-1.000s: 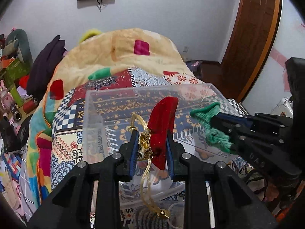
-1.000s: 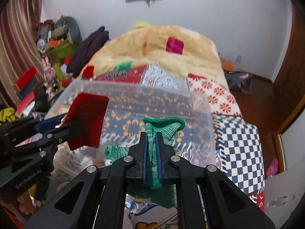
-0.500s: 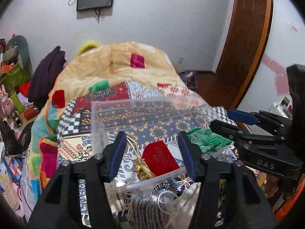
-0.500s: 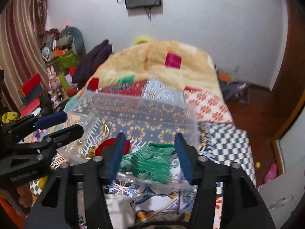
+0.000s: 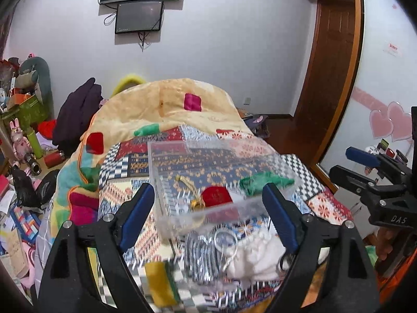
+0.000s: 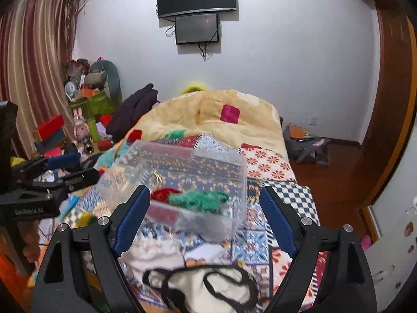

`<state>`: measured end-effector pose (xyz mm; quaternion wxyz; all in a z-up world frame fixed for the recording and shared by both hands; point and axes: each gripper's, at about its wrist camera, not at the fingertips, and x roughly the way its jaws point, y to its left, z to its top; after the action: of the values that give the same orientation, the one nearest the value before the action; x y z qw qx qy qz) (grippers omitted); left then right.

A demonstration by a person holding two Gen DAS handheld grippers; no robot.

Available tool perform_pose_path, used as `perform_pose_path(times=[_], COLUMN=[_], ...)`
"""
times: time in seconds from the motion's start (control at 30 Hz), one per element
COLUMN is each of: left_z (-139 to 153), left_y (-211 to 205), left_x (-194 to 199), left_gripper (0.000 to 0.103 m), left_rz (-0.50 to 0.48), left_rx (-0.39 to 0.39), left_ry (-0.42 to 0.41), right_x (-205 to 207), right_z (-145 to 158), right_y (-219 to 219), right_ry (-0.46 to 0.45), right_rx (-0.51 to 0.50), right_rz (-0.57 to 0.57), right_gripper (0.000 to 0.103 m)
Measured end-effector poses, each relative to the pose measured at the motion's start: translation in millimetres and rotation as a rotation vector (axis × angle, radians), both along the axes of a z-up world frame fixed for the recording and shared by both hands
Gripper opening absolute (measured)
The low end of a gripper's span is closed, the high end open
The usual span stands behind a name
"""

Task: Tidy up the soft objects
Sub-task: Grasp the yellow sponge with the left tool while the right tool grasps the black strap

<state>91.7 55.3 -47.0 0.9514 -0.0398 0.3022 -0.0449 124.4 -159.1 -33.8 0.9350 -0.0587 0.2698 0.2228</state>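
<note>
Clear plastic bin [image 5: 179, 210] sits mid-frame on the patterned bedspread [image 5: 125, 161], long walls running away from the camera. In the right wrist view the bin [image 6: 208, 225] is centre frame, its near wall blurred.

Bin contents: red velvet pouch [image 5: 216, 195] with a gold tassel cord [image 5: 186, 182], lying left of centre on the bin floor; green knit piece [image 5: 263, 182] toward the bin's right wall. In the right wrist view the pouch [image 6: 163, 194] and green knit [image 6: 202, 200] lie side by side and appear to touch.

Outside the bin, lower frame of the left wrist view: grey-striped fabric [image 5: 202, 257] with a metal ring, a white soft item [image 5: 258, 257] to its right, and a yellow item [image 5: 159, 283] at lower left, blurred. Right wrist view, bottom centre: white cloth with black straps [image 6: 203, 287].

Open room: bedspread is bare to the left of the bin and on the checkered patch [image 6: 292, 195] to its right. The yellow blanket [image 5: 166, 107] heaps up behind the bin in the upper middle.

Left hand-held gripper [image 5: 208, 214]: jaws spread wide, nothing between them, blue pads flanking the bin's near end in the picture; contact cannot be told. Right hand-held gripper [image 6: 206, 215]: jaws spread wide, empty, framing the bin's near wall; it also shows at the right edge of the left wrist view [image 5: 365, 164].
</note>
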Motion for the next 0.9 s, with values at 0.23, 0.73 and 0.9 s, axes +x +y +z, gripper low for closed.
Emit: perform_pose_path(times=[0.23,0.73,0.9], left_z=[-28.4,-102.6,-110.5], left_y=[13.1,45.5,39.2], left_x=[-24.7,-35.9,-35.9], left_gripper=[0.085,0.064,0.036], left_rz=[0.049,0.134,0.1], left_rx=[0.045,0.007,0.018], left_ry=[0.059,0.242,0.251], right_x=[-14.7,-27.2,-27.4], right_z=[-30.3,-93.5,-104.4], right_y=[-4.7,-4.1,2.3], right_ry=[0.065,0.267,0.313], right_rx=[-0.063,-0.061,-0.057], right_rz=[0.002,0.06,0.1], right_gripper=[0.085,0.073,0.039])
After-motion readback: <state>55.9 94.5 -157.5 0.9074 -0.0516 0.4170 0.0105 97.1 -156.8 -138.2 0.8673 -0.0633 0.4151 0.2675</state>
